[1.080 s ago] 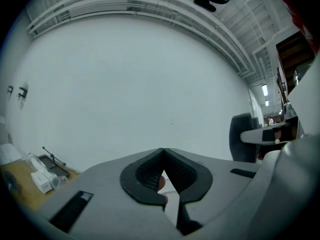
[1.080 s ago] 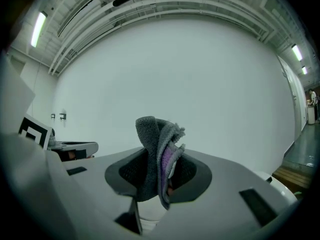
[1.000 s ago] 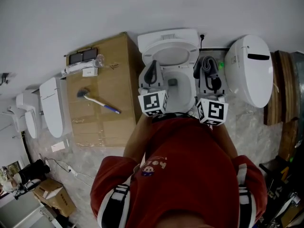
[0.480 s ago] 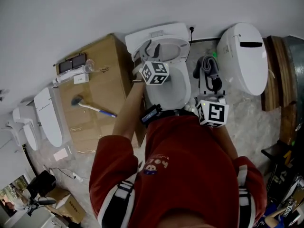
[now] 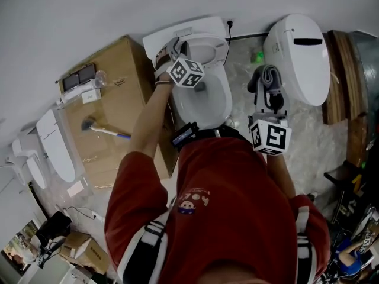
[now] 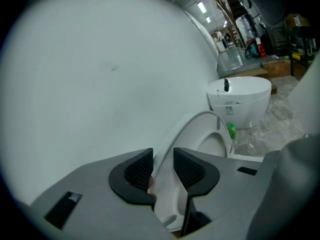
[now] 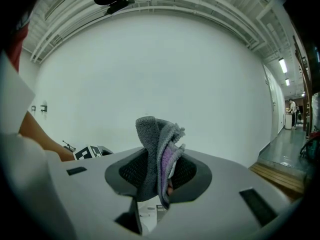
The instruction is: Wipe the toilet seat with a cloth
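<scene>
Nearest, at the bottom of the head view, is the person's red shirt (image 5: 237, 218); just above it, right of centre, the right hand-held gripper (image 7: 159, 171) is clamped on a folded grey cloth (image 7: 156, 144) with a purple edge, held over the floor beside the toilet bowl (image 5: 204, 102) and apart from it; the cloth sticks straight out past the jaws, its long axis along the line the gripper points, toward the top of the frame in the head view and upward in the right gripper view.

Farther off, at upper centre of the head view, the left hand-held gripper (image 6: 162, 169) reaches to the raised toilet seat (image 6: 191, 127); its jaws have just been opening and stand as wide as they go, with the seat's rim between the pads; I cannot see them pressing on it. The seat stands tilted up on edge, leaning back toward the tank (image 5: 201, 25), its long axis rising from the hinge and its opening facing the right of the left gripper view.

By my reading no wiping has begun: the cloth has not met the seat, and the whole ring is left to do; the seat likely wants steadying or lowering first.

Beyond stand a cardboard box (image 5: 118, 99) at left, a second toilet (image 5: 296, 58) at upper right, and the white wall (image 5: 89, 10).
</scene>
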A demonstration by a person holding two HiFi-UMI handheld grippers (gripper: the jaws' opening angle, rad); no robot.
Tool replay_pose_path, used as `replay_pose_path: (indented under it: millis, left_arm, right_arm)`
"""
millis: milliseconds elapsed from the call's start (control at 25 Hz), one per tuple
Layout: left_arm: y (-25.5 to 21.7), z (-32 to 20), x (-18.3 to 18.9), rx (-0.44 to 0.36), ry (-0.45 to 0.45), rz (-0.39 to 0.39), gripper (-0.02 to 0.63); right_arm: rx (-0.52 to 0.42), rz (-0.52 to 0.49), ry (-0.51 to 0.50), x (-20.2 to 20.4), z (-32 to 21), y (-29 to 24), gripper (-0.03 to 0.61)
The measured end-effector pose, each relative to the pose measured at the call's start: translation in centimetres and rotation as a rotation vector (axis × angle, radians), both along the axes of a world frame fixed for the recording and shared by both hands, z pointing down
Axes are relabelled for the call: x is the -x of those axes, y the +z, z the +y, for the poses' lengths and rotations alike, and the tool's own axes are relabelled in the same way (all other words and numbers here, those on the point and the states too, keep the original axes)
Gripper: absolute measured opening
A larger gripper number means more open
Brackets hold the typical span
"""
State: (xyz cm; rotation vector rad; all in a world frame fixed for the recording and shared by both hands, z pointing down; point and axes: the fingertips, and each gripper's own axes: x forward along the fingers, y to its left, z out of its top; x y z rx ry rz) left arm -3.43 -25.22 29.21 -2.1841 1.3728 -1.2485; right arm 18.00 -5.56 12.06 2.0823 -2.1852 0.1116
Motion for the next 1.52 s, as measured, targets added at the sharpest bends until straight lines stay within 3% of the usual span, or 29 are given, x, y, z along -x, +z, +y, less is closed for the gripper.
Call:
replay_pose_path:
  millis: [280,600,1160,1520]
  left_arm:
    - [-0.8,0.0,-0.4,-0.097,-0.016,-0.067,0.074]
    - [-1.2,2.3,-0.7,-0.086,-0.003,-0.09,0.067]
    - [-0.1,14.0,-2.6,-0.016,-0.006,-0.135,0.067]
    - [2.6,21.1,-3.5,0.079,-0.005,-0.206,0.069]
  right_arm:
    - [-0.009,0.009,-0.011,-0.9,-0.4,-0.4,0.094]
    - [-0.01,-0.031,-0.039,-1.4,0.4,-0.1,0.094]
    - [0.053,-0.124,-0.154,-3.4,0.7,3.6,0.094]
    - [0.111,-0.077,-0.265,-4.8,1.2,8.8,0.094]
